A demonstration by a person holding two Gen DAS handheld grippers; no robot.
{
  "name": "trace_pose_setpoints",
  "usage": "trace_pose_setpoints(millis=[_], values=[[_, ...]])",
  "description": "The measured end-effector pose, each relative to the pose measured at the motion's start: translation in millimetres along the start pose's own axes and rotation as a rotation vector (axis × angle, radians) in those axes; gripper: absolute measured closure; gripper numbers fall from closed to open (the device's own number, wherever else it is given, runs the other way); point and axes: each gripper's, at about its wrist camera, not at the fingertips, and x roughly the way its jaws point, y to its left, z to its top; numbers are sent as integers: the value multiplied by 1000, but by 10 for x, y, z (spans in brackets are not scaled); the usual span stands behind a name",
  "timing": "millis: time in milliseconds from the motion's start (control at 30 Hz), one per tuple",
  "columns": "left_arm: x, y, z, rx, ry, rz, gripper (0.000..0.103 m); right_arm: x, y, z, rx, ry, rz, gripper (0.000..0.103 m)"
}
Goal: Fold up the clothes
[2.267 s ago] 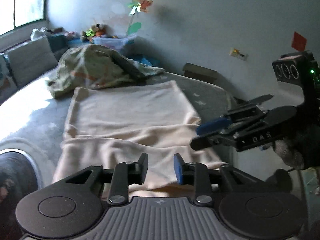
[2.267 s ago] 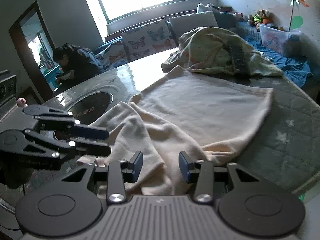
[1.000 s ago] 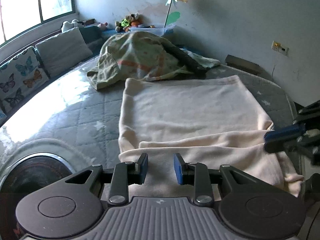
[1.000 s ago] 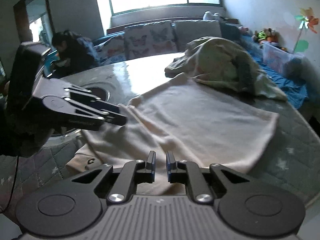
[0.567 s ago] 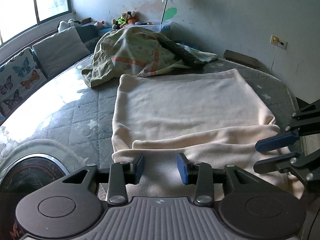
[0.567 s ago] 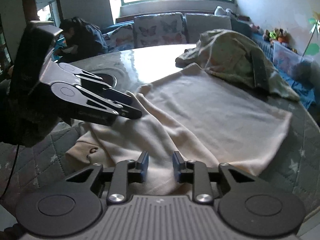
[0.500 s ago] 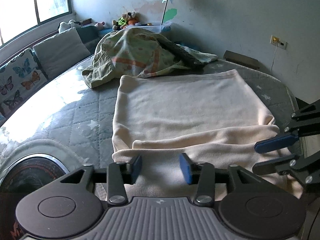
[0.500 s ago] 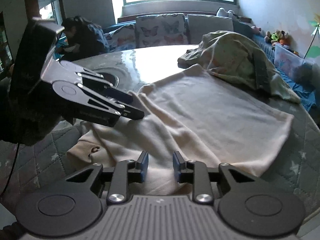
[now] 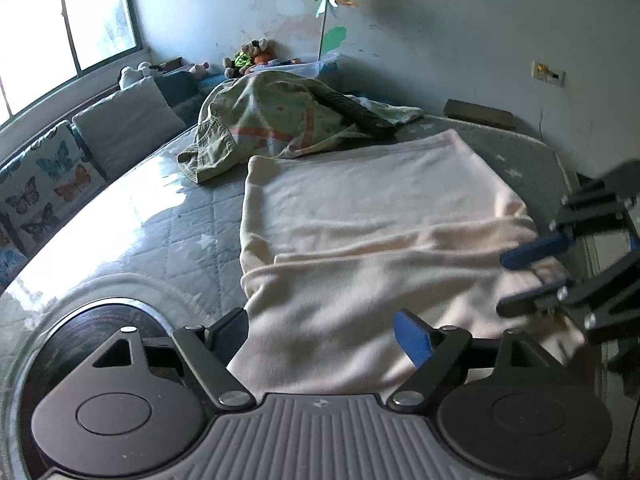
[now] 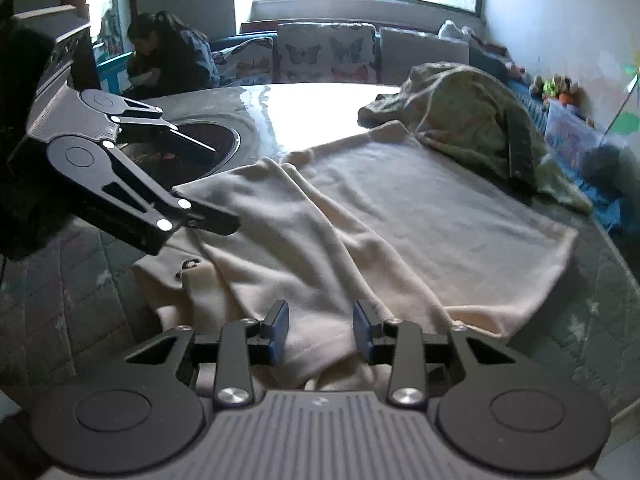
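Observation:
A cream garment [image 9: 360, 216] lies spread on the grey quilted table, its near part folded over in soft ridges; it also shows in the right wrist view [image 10: 400, 216]. My left gripper [image 9: 322, 332] is wide open just above the garment's near edge, holding nothing. It appears from the side in the right wrist view [image 10: 212, 184], open over the garment's left corner. My right gripper [image 10: 320, 332] is open over the bunched near hem. It appears at the right in the left wrist view [image 9: 520, 280], jaws apart.
A green patterned cloth heap [image 9: 272, 120] with a dark strap lies at the table's far side, also in the right wrist view [image 10: 480, 112]. A round dark inset [image 10: 208, 140] sits in the table. Butterfly cushions [image 10: 328, 56] and a seated person [image 10: 168, 56] are behind.
Both grippers have opened wider, the left one most. Both have shifted a little over the garment's near edge; the garment lies as before.

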Motion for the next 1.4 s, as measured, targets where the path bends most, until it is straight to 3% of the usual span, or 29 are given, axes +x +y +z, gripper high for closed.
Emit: trace_pose_setpoints(millis=[467,600,767,1067,1167,1333,1400], values=[[-171,-212,-173,107,13,12,19,-86,91,65,-26,-50,-1,67],[-229,-198,-214,109,17,19,19,80,164,37,-62,-5,10,67],[-268,-184,-263,113,24,21,19,43,160,-19,-55,-11,-2,63],[-478,-274,-413,224,8,-25,21,-123,178,-70,-76,-22,13,61],[-523,-320,-500,270,8,-37,25,-196,212,-108,-97,-18,23,61],[-494,-376,-563,290,10,-68,44,-317,270,-172,-133,-11,41,56],[-454,-404,-567,295,11,-76,56,-365,293,-198,-147,-8,48,51]])
